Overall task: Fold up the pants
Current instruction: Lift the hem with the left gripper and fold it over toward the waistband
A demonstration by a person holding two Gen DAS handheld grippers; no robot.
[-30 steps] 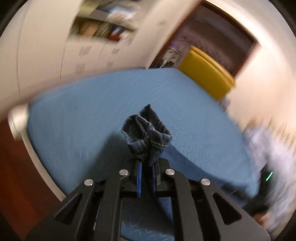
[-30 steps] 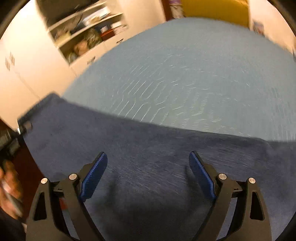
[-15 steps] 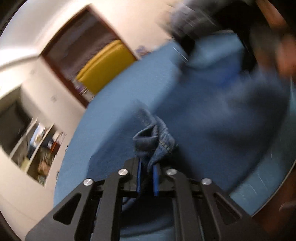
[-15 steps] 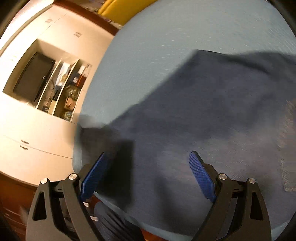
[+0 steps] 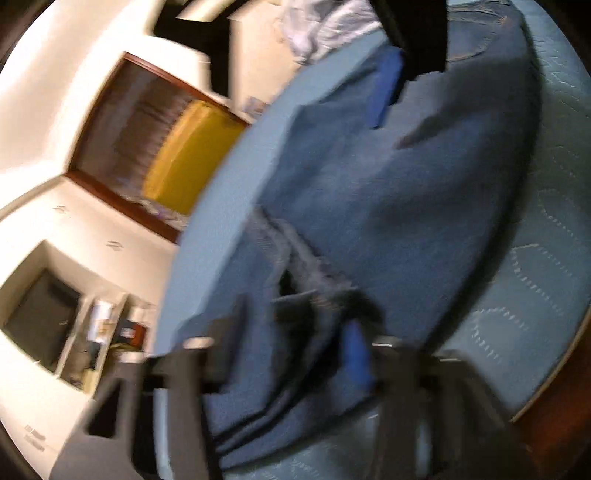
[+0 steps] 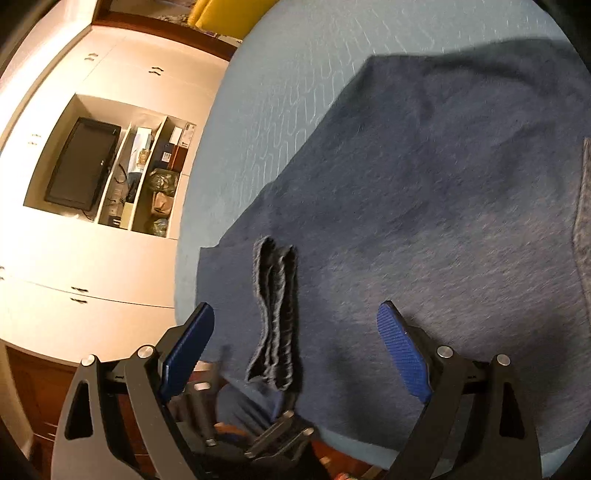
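Dark blue jeans (image 6: 424, 206) lie spread on a light blue quilted bed (image 6: 295, 74). My right gripper (image 6: 295, 350) hovers open and empty over the jeans near the bed's edge. Below it, the left gripper (image 6: 273, 424) shows at the bed's edge with the bunched leg hems (image 6: 275, 310) rising from it. In the blurred left wrist view my left gripper (image 5: 295, 354) has its jaws parted, with the hem fabric (image 5: 295, 295) still lying between them. The jeans (image 5: 388, 206) stretch ahead, and the right gripper's blue pad (image 5: 386, 88) shows at the top.
A white wall unit with a black TV (image 6: 83, 162) and cluttered shelves (image 6: 155, 173) stands left of the bed. A yellow chair (image 5: 184, 162) sits in a dark doorway. The bed's wooden edge (image 5: 554, 387) is at right. Pale laundry (image 5: 325, 26) lies beyond.
The left gripper swung the held hems across over the jeans and its jaws have parted. The right gripper stayed open, and the view turned so that the hems are now beneath it.
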